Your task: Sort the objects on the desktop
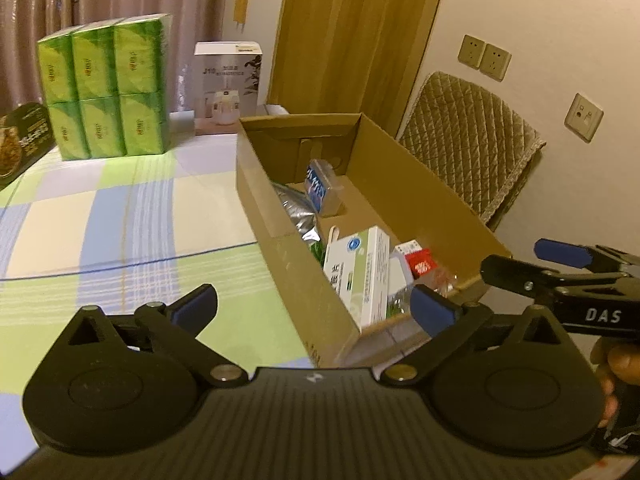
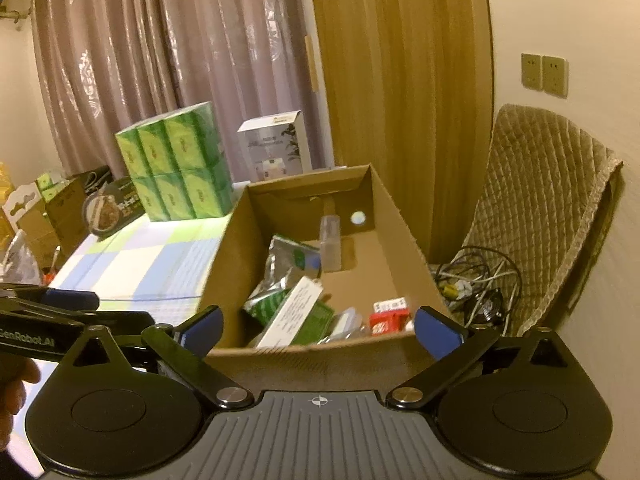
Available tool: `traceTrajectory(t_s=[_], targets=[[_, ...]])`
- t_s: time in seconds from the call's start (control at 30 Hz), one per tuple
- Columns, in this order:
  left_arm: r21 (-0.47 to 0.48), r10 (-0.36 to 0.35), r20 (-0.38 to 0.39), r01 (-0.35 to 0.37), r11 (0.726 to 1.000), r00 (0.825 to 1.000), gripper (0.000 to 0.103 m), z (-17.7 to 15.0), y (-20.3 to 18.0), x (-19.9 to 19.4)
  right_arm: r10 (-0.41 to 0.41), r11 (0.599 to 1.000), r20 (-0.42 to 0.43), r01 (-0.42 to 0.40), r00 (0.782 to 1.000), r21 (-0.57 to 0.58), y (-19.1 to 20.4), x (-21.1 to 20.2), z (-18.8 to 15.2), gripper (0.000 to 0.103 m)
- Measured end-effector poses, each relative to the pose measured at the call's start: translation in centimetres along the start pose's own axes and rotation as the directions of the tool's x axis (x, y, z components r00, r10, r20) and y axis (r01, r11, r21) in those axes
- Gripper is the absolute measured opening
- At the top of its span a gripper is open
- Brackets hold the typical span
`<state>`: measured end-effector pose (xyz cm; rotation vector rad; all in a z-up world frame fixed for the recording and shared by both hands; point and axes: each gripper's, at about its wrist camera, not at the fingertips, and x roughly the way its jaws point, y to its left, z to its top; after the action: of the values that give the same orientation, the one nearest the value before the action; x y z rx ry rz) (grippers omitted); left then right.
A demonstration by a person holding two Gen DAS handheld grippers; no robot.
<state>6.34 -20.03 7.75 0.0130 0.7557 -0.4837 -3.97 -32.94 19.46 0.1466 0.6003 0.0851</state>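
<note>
Both grippers, left (image 1: 314,306) and right (image 2: 318,326), jaws wide apart, empty. Box (image 2: 320,354) at table's right edge, holds sorted items. Light stiff cardboard, likely slides easily; grip side walls.

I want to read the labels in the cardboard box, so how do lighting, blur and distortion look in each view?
Left wrist: dim yellowish light, fisheye bending, cardboard box soft, white medicine box print smeared. Right wrist: same warm cast, red packet blurred, curtain showing sheen; labels unreadable in both.
</note>
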Motion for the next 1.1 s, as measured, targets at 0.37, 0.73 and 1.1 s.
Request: traceTrajectory(t_s=[0.37, 0.73, 1.1], targets=[[-0.050, 0.033, 0.022, -0.032, 0.998, 0.999, 0.102, -2.2, 0.1, -4.4, 0.016, 0.999, -0.040, -0.014, 0.999, 0.049, 1.3, -3.2, -2.3, 0.101], [-0.089, 0.068, -0.005, -0.068, 0.994, 0.998, 0.102, -4.0, 0.5, -5.4, 0.014, 0.998, -0.041, -0.012, 0.999, 0.063, 2.4, -4.6, -2.6, 0.101], [-0.092, 0.089, 0.002, -0.088, 0.992, 0.996, 0.102, -4.5, 0.5, -5.8, -0.004, 0.999, -0.015, 0.004, 1.000, 0.034, 3.5, -5.6, -2.3, 0.101]])
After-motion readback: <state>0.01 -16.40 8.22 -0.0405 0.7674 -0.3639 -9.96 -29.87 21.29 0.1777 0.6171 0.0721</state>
